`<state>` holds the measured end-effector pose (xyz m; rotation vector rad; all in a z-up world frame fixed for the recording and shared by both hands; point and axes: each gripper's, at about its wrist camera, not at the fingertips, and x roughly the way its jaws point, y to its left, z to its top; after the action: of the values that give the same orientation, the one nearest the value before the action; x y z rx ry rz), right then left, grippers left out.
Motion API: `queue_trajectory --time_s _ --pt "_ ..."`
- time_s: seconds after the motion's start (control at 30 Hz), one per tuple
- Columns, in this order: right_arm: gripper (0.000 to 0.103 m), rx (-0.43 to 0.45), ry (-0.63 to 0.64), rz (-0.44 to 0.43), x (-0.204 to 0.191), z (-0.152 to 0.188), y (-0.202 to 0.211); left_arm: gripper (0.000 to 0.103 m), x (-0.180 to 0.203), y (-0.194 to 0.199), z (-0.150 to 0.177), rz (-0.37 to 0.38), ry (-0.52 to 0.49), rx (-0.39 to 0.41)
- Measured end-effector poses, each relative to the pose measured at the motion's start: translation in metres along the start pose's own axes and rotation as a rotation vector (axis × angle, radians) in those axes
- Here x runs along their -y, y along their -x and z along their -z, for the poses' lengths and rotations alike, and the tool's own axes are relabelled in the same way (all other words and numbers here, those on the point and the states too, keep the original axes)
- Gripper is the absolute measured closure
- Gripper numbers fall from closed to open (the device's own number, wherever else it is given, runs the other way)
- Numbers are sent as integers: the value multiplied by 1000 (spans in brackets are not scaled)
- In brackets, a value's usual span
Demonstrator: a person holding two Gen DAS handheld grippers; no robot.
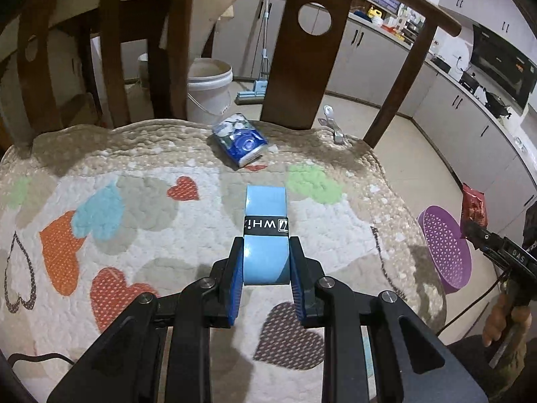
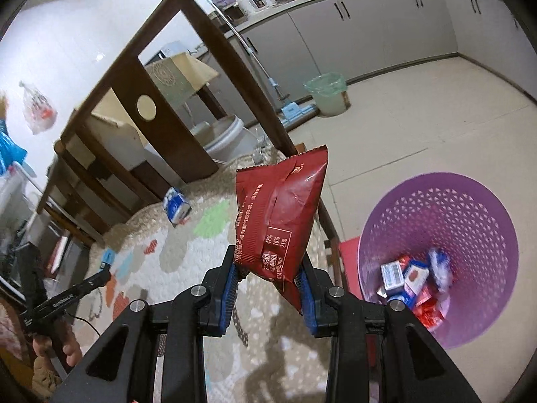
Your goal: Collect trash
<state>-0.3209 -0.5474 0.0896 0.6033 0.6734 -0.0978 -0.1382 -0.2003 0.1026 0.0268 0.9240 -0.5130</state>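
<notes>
My left gripper [image 1: 265, 252] is shut on a light blue roll with a black band [image 1: 265, 235], held above the heart-patterned chair cushion [image 1: 134, 201]. My right gripper [image 2: 268, 268] is shut on a red snack bag [image 2: 280, 215], held upright over the cushion edge, left of the purple perforated basket [image 2: 470, 208]. The basket stands on the floor and holds several small wrappers and cartons [image 2: 412, 282]. A blue and white tissue pack [image 1: 240, 141] lies near the cushion's far edge; it also shows in the right wrist view [image 2: 176, 206]. The right gripper with the red bag [image 1: 473, 208] shows at the left view's right edge.
The wooden chair back [image 1: 302, 50] rises behind the cushion. A metal clip [image 1: 332, 122] lies at the cushion's far right corner. A white bucket [image 1: 209, 84] and a mop [image 1: 258, 90] stand on the floor beyond. A lined bin [image 2: 327, 94] stands by the kitchen cabinets [image 2: 386, 27].
</notes>
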Motion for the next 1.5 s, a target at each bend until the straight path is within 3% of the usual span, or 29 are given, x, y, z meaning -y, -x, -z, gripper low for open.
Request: queue_trajectory --time_s 0.2,0.5,0.73,0.97,1.2,1.5 --pt "67 52 10 -30 23 -7 7 79 38 -22 -11 11 -31 -47" --pt "67 84 -105 -28 75 -12 17 79 92 -37 -19 42 -114 -68" --pt "67 151 -153 57 112 -18 38 79 145 -45 -23 96 -187 -72" --pt "67 207 -309 103 172 -13 65 79 205 -60 -22 183 -265 -90" --pt "67 150 -410 63 197 -10 55 79 264 -86 -20 270 -347 -138" --pt "66 94 -404 110 199 -6 40 79 318 -117 -1 311 -433 -202"
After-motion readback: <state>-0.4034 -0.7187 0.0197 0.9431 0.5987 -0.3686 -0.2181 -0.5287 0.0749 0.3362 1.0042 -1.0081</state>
